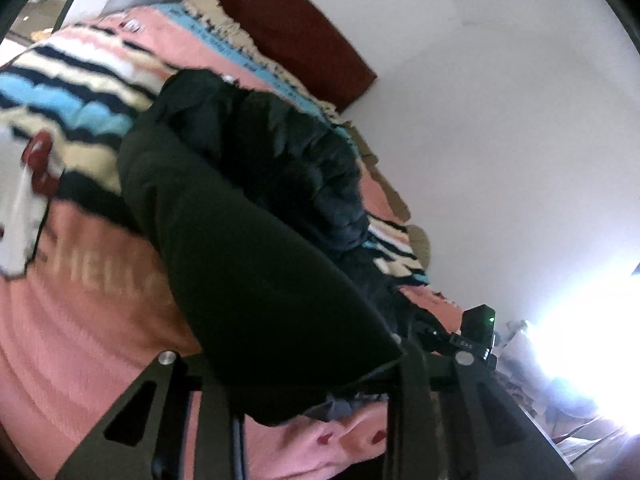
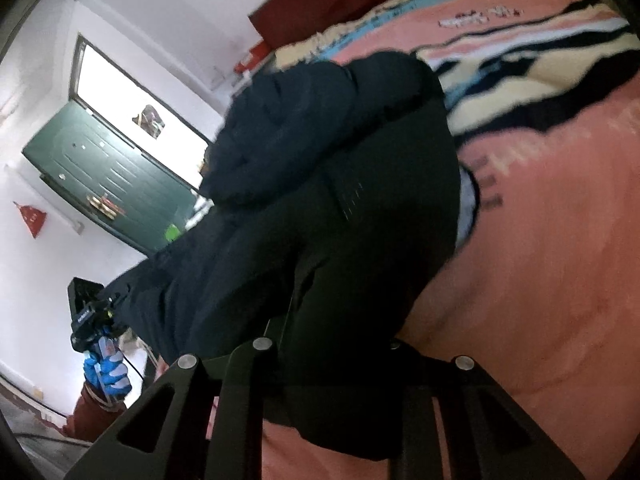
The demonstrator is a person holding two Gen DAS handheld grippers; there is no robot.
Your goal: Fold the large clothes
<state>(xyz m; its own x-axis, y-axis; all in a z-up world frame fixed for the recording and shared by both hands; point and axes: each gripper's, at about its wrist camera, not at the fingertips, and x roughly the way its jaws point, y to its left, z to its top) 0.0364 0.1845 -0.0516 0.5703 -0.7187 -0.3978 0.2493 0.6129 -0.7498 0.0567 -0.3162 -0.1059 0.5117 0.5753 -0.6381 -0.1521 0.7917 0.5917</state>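
In the left wrist view, the left gripper has its fingers closed on an edge of the large black padded garment, which hangs bunched above the bed with its pink, striped fleece blanket. A dark red headboard stands against the white wall.

In the right wrist view, the right gripper likewise grips the garment's dark fabric, lifted over the blanket; a blue-gloved hand holds the other gripper at lower left, near a green door.
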